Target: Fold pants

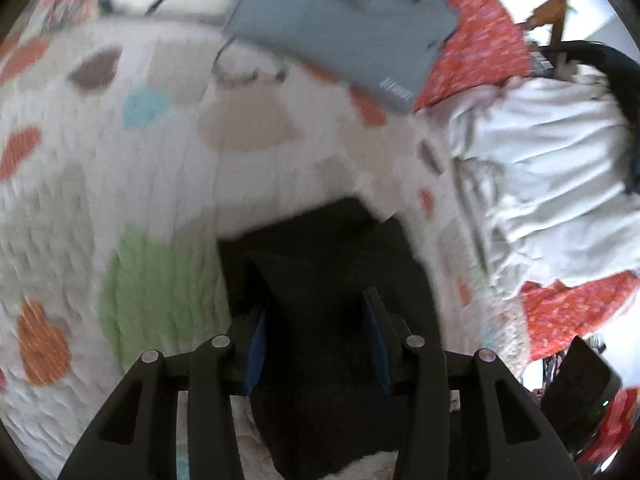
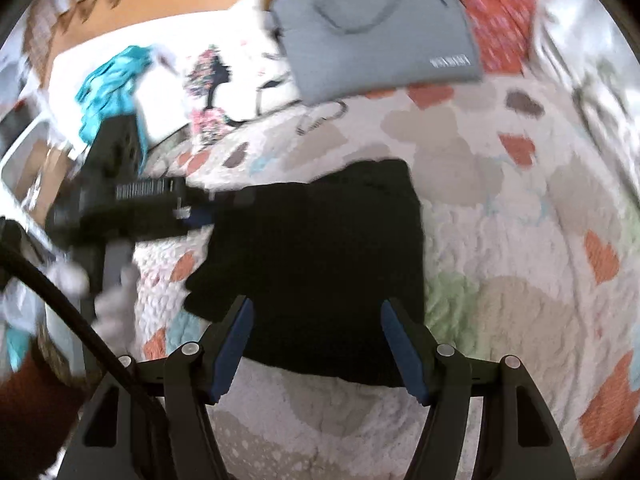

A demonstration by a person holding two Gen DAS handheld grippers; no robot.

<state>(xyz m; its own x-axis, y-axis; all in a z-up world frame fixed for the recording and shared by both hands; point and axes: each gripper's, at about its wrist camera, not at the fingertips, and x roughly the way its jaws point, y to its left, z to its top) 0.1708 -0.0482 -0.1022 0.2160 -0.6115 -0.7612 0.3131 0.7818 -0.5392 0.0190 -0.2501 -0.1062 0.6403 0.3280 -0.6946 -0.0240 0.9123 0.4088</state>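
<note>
The black pants (image 2: 320, 256) lie folded in a compact block on a white quilt with coloured hearts. My right gripper (image 2: 316, 320) is open and empty, hovering over the near edge of the pants. The left gripper body (image 2: 132, 200) reaches in from the left and meets the pants' left edge. In the left wrist view the black pants (image 1: 320, 252) fill the space between my left gripper (image 1: 316, 304) fingers; the blue pads stand apart with fabric between them, and the view is blurred, so a grip is unclear.
A grey laptop sleeve (image 2: 376, 36) (image 1: 340, 20) lies at the far side of the quilt. Red floral fabric (image 1: 480, 44) and a white garment (image 1: 552, 168) lie to the right. Teal cloth (image 2: 108, 84) sits at the far left. The quilt (image 2: 500, 280) surrounds the pants.
</note>
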